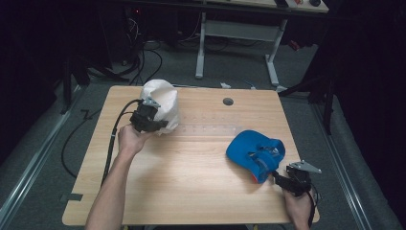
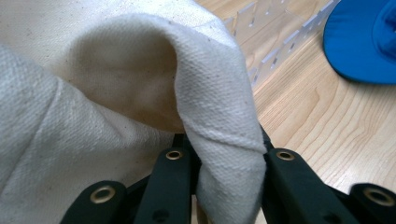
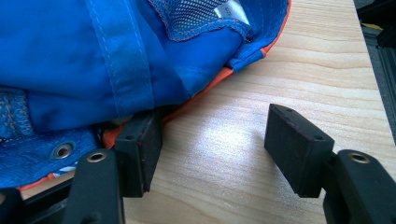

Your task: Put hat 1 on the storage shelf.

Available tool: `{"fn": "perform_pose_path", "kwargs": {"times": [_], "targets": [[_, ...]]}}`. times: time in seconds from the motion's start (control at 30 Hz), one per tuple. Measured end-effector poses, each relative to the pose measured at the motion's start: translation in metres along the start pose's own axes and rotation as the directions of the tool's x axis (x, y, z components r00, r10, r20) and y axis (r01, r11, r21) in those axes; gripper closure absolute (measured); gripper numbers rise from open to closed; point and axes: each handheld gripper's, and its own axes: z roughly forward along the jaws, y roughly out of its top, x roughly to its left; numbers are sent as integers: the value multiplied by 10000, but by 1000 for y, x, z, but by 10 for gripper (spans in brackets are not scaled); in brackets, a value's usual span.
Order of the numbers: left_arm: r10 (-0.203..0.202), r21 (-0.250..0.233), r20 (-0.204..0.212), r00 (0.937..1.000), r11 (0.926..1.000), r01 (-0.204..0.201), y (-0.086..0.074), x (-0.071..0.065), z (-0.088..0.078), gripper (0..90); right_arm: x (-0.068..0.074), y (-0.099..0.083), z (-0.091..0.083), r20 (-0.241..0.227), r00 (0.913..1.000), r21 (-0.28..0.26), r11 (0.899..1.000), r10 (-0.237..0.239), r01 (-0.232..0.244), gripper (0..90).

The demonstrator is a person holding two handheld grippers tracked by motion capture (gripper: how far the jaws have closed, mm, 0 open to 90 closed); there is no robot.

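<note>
A bunched white canvas cloth (image 1: 163,100) stands at the back left of the wooden table (image 1: 191,167). My left gripper (image 1: 160,123) is shut on it; in the left gripper view a fold of the cloth (image 2: 219,121) is pinched between the two jaws of the left gripper (image 2: 224,154). A blue hat with orange trim (image 1: 256,153) lies upside down at the front right. My right gripper (image 1: 280,176) sits at the hat's near edge. In the right gripper view the right gripper (image 3: 217,140) is open over bare wood, its left pad (image 3: 140,144) against the blue hat (image 3: 93,60).
A clear slotted plastic strip (image 1: 210,129) lies across the table's middle and appears in the left gripper view as the strip (image 2: 280,42). A round cable hole (image 1: 228,101) is near the far edge. Cables and a white desk frame (image 1: 237,43) stand on the floor beyond.
</note>
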Motion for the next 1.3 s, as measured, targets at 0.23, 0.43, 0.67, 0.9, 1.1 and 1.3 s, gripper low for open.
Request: {"fn": "perform_pose_path", "kwargs": {"times": [0.23,0.43,0.67,0.9,1.1,1.3], "targets": [[-389,412,259,9989,9984,378,-3,5,13,787,0,0,0,-1,10000,0,10000,2,-2,372],[-759,802,458,9961,9942,721,-8,8,23,798,0,0,0,-4,10000,4,10000,8,-8,372],[-995,682,474,9939,9930,962,-8,8,24,786,0,0,0,-12,10000,2,10000,-20,20,371],[-1160,501,129,9932,9921,1152,-11,6,21,601,0,0,0,-15,10000,5,10000,-11,11,371],[-1242,-46,-103,9922,9923,1241,-13,4,8,435,0,0,0,-10,10000,3,10000,-5,5,371],[-1418,-724,-454,9888,9877,1384,-20,1,-7,354,0,0,0,-9,10000,3,10000,-3,3,371]]}}
